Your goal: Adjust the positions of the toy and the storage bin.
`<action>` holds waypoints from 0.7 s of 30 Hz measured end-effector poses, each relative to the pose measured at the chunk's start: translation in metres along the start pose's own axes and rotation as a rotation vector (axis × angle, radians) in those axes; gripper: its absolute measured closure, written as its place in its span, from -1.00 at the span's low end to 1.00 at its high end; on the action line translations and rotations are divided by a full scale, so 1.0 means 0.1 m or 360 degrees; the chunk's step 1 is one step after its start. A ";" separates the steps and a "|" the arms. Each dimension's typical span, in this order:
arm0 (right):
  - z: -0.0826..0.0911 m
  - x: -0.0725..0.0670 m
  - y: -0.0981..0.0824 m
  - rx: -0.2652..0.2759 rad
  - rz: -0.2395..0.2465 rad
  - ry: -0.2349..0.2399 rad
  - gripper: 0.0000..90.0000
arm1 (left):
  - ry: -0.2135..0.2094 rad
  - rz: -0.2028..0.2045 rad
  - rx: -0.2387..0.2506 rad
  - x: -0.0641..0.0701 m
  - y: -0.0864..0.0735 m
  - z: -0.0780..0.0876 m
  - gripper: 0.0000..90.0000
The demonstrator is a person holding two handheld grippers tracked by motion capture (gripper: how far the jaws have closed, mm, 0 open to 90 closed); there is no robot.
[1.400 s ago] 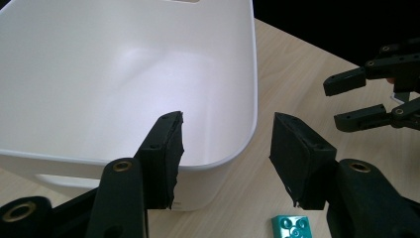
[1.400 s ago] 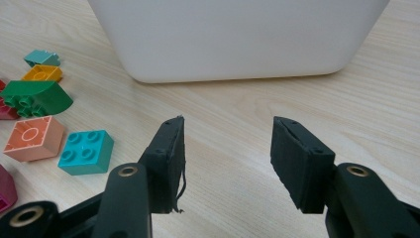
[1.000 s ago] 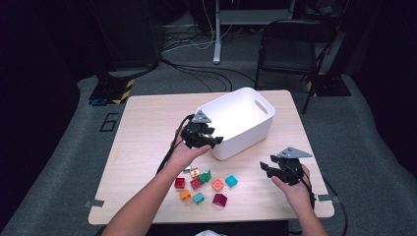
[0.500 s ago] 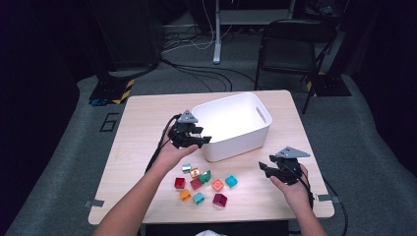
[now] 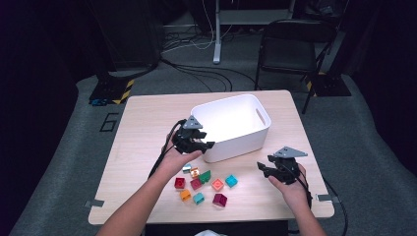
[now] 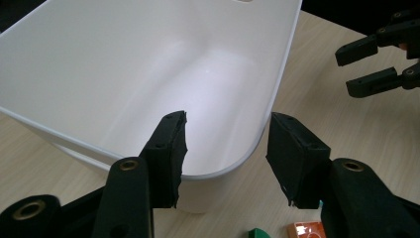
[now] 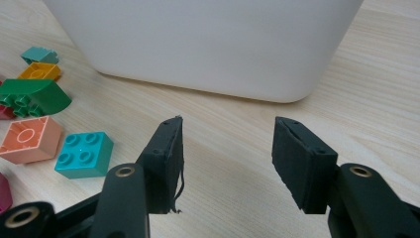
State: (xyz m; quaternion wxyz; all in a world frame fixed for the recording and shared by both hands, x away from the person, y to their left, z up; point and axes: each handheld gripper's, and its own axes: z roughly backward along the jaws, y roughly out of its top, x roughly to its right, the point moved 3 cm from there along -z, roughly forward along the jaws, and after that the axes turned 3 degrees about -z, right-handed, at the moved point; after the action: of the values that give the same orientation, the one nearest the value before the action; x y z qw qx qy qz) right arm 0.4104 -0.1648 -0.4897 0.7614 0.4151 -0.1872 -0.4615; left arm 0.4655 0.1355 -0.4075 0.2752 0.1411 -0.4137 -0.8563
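Observation:
A white plastic bin (image 5: 231, 125) stands mid-table. My left gripper (image 5: 204, 144) is at its near left corner. In the left gripper view the left gripper (image 6: 228, 124) straddles the bin's rim (image 6: 233, 168), one jaw over the inside and one outside. Its jaws have just been closing, but the pads stand off the rim. Several small toy bricks (image 5: 201, 186) lie in front of the bin. My right gripper (image 5: 263, 169) hovers open and empty to the right of them, facing the bin's wall (image 7: 208, 44). A cyan brick (image 7: 84, 154) lies left of its jaws.
A salmon brick (image 7: 29, 140), a green one (image 7: 34, 96) and a yellow one (image 7: 39, 72) lie on the wooden table (image 5: 147, 128). The other hand's gripper (image 6: 376, 59) is visible beyond the bin. A black chair (image 5: 290, 49) and floor cables sit behind the table.
My left gripper has shifted a little left and nearer, to the bin's near corner, and its jaws stand closer together. The right hand and the bricks have kept still.

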 end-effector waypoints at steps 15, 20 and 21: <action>-0.04 -0.03 0.01 -0.0014 0.0001 0.0008 0.01 | 0.0012 0.0032 0.0021 -0.28 -0.21 0.27 0.12; -0.08 -0.08 0.05 -0.0020 0.0005 0.0026 0.01 | 0.0025 0.0059 0.0023 -0.36 -0.27 0.35 0.11; -0.10 -0.09 0.06 -0.0020 0.0002 0.0035 0.01 | 0.0025 0.0067 0.0018 -0.39 -0.28 0.38 0.11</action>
State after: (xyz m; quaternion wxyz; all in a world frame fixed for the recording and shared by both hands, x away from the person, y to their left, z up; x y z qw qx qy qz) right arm 0.4157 -0.1512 -0.4898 0.7663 0.4152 -0.1761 -0.4575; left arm 0.4692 0.1965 -0.4061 0.2956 0.1406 -0.4193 -0.8468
